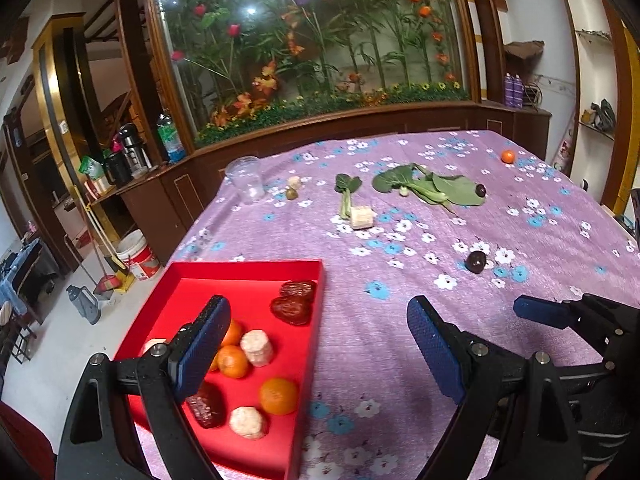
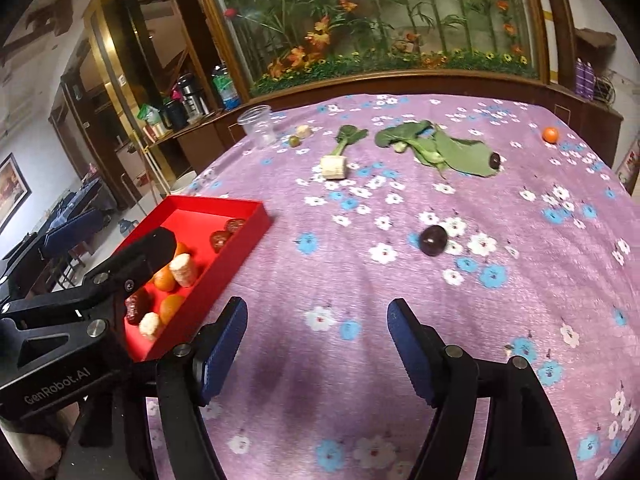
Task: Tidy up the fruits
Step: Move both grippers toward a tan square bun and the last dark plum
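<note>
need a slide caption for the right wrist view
Right gripper, empty and opening, faces a dark plum on the floral cloth; red tray of fruit at left.

a shallow red tray (image 1: 256,270) sits at the table's left edge, holding several oranges (image 1: 278,395), pale corn-cob pieces (image 1: 257,347) and dark red fruits (image 1: 291,310). out on the purple floral cloth lie a dark plum (image 2: 433,240), well apart from the tray, and a lone orange (image 2: 550,135) far back.

The right claw (image 2: 318,344) hangs empty, jaws parted, over the floral-clothed desk (image 2: 520,320). A dark plum (image 2: 433,240) lies ahead; the red tray (image 2: 236,248) of oranges and corn pieces sits left, beside the left claw (image 2: 112,236).
</note>
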